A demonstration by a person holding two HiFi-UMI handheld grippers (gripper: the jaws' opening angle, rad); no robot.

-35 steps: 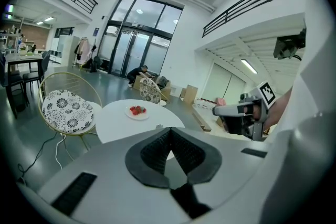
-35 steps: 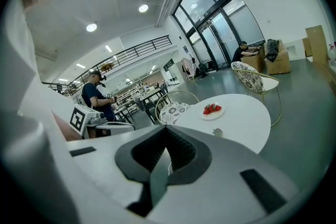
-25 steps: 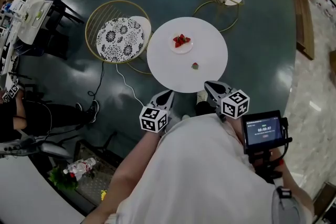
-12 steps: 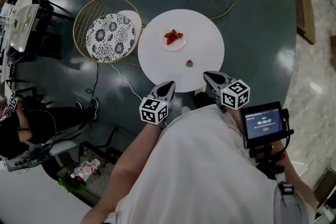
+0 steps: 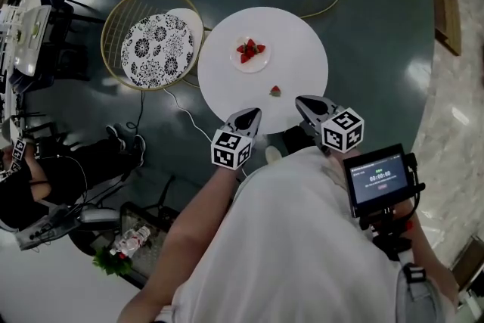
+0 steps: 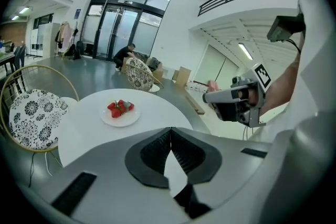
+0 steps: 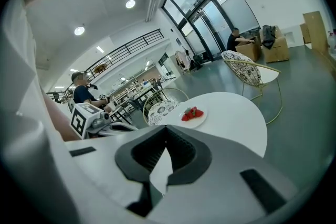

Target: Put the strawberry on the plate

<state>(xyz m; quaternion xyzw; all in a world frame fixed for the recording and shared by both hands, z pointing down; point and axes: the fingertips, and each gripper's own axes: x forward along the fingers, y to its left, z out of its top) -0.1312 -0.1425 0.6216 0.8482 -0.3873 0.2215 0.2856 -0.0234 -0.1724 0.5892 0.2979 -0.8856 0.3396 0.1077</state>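
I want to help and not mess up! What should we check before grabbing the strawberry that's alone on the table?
1. Lone strawberry in plain sight on the table: ok.
2. Bare room on the plate: ok.
3. Nothing in the right tongs: ok.
4. The right tongs open to grab: not ok, shut.
5. The left tongs clear of the strawberry: ok, shut.
6. Nothing between strawberry and plate: ok.

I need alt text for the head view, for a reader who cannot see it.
Seen from above, a person holds the left gripper and right gripper, both shut, at the near edge of a round white table. A plate with strawberries sits farther away, and one loose strawberry lies nearer the right gripper.
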